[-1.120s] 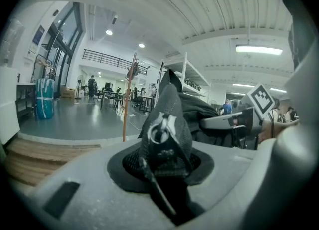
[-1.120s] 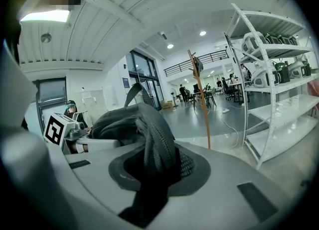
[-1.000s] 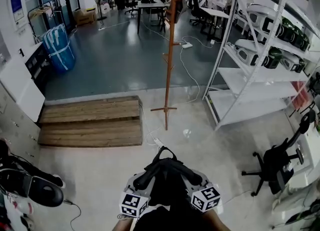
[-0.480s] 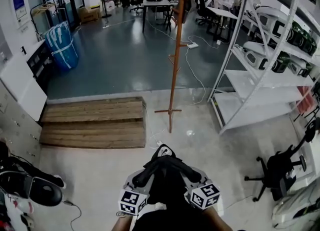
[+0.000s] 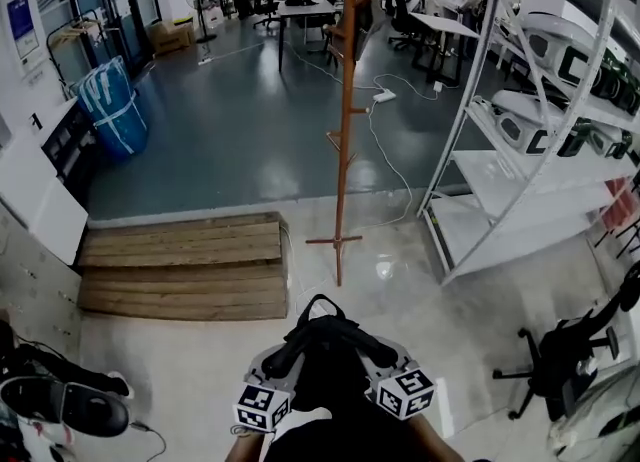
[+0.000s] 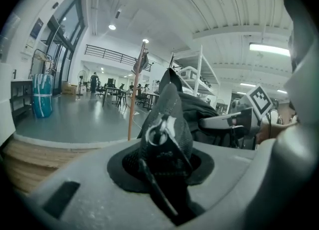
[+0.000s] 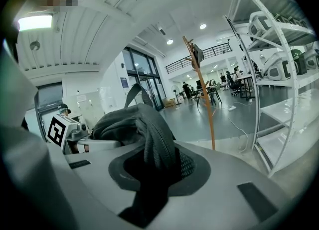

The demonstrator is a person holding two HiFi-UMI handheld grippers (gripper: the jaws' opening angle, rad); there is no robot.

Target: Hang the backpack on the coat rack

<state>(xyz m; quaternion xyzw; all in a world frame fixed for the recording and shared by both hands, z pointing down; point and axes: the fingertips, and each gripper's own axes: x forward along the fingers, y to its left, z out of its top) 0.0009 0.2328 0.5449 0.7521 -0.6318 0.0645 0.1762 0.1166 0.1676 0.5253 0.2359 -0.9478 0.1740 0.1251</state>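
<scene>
One black backpack [image 5: 325, 375] is hanging between two grippers in front of the person, clear of the floor. The left gripper [image 5: 285, 358] is clamping its part-closed jaws on one mesh shoulder strap [image 6: 167, 119], and the right gripper [image 5: 385, 362] is gripping the second strap [image 7: 157, 144] likewise. One wooden coat rack [image 5: 345, 130] is standing ahead, well apart from the backpack, beside one white shelving unit [image 5: 500, 165].

Bright, even indoor light fills the head view. The pale floor [image 5: 383, 270] carries a white glare patch near center, and the shelving [image 5: 510, 172] bows at the right edge. Both gripper views are round fisheye frames with black corners. A ceiling light [image 6: 269, 49] blows out, and the backpack [image 6: 167, 124], close to the lens, reads dark and soft.
</scene>
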